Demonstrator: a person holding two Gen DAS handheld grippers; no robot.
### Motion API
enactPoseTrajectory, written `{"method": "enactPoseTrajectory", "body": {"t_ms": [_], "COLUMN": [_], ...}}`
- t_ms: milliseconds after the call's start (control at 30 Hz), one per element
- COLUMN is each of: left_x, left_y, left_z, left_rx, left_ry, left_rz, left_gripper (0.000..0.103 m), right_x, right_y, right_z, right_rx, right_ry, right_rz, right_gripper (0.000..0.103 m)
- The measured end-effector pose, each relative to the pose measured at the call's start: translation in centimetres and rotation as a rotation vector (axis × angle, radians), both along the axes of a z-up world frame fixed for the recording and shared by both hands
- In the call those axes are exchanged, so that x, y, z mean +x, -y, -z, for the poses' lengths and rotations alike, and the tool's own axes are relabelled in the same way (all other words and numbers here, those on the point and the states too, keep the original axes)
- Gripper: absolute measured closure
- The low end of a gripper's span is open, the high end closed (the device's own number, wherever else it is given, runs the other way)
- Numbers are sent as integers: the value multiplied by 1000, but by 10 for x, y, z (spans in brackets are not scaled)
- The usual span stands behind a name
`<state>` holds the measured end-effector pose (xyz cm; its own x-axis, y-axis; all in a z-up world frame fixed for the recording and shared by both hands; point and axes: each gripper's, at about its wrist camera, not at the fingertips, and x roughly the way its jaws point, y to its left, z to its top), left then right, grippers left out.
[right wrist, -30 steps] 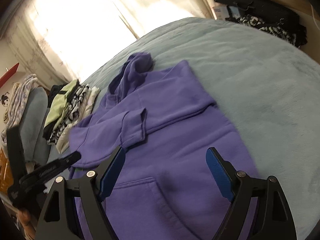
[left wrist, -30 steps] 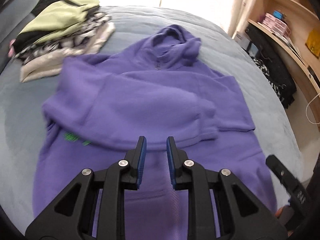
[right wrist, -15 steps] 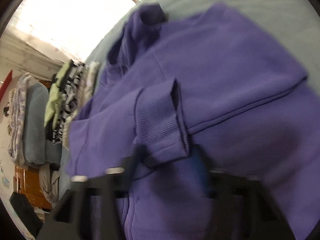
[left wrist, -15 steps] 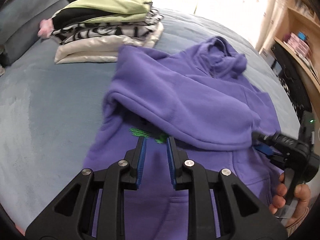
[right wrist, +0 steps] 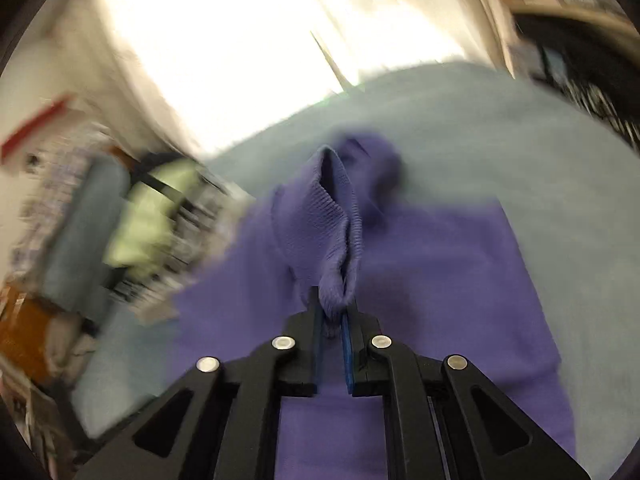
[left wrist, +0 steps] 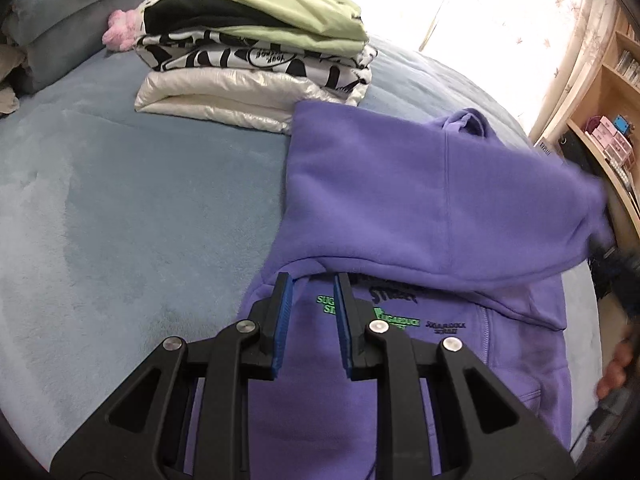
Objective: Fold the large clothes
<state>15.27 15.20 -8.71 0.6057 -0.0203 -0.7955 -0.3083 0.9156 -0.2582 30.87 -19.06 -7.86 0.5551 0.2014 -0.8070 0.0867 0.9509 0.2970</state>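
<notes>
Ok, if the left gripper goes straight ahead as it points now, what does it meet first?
Likely the purple hoodie: the left gripper points at the folded-over sleeve's edge just above the green print. Depth is unclear.

A home bedroom: a bed [left wrist: 100, 200] under a grey-blue blanket, a stack of folded clothes [left wrist: 256, 52] on it, pillows [left wrist: 60, 40] at its head, a curtained bright window [left wrist: 500, 12], wooden shelves [left wrist: 612, 120] alongside.

Purple hoodie [left wrist: 432, 200] with green print; blue-grey blanket [left wrist: 120, 220].
</notes>
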Motion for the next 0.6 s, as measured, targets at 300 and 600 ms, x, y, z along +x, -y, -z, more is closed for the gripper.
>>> {"method": "enactPoseTrajectory", "body": {"t_ms": [300,600], "left_x": [67,155], "left_y": [-38,-74], "left_z": [17,53], "left_rx": [-71,-221], "left_ry": [-77,-128], "left_rz": [54,102], "left_gripper": [85,65], "right_x": [-3,82], "right_y": [13,12], "right_z": [24,35], "right_rx": [53,16], "right_ry": [9,23], "right_rz": [-25,-68], "right_gripper": [24,23]}}
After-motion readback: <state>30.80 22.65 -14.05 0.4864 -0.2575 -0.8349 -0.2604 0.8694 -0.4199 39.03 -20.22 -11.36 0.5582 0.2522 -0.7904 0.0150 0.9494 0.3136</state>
